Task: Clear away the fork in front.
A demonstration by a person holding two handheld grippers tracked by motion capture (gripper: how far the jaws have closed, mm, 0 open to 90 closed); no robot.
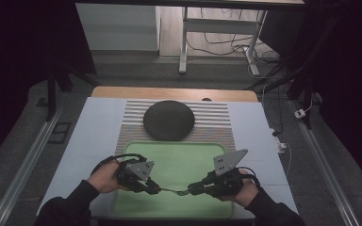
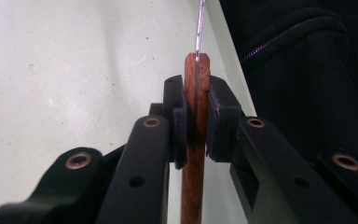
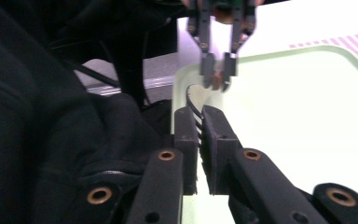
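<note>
The fork (image 1: 173, 190) hangs just over the green tray (image 1: 179, 155), held at both ends: the left gripper (image 2: 196, 126) is squeezed tight on its brown wooden handle (image 2: 196, 154), and the right gripper (image 3: 199, 140) is pinched on the metal prongs (image 3: 196, 114), likely so one can pass it to the other. The thin metal neck runs off the top of the left gripper view. The dark round thing (image 1: 168, 120) behind the tray is hard to make out.

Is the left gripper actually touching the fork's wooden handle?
Touching. In the left gripper view, the left gripper has both pads pressed against the wooden handle, with no gap.
</note>
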